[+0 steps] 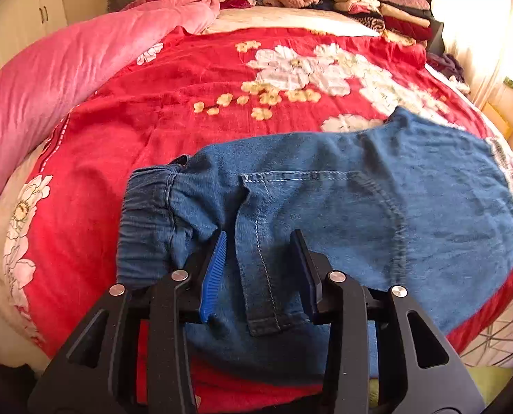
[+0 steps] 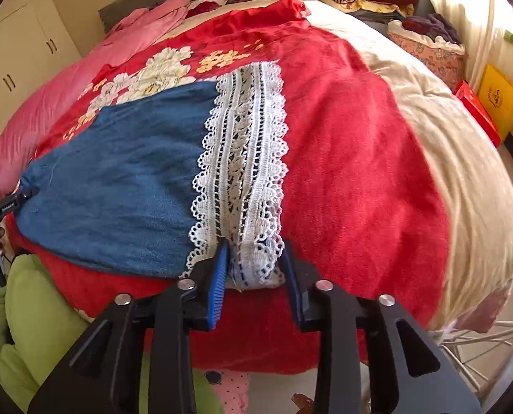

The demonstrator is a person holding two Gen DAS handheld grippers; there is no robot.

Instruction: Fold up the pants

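Blue denim pants (image 1: pixel 360 207), white lace hem (image 2: pixel 242 158); red blanket (image 1: pixel 194 79), white-yellow flowers.

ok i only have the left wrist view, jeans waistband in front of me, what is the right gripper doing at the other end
Observer: The right gripper sits at the white lace hem of the jeans, jaws apart with the near edge of the lace between them.

Operator: does it have a grip yet

Observer: No, a gap shows on both sides of the lace.

Operator: is the leg flat on that side

Observer: Yes, the denim and lace lie spread flat on the red blanket.

Operator: anything near that end

Observer: A yellow box and a red box sit past the bed's far edge.
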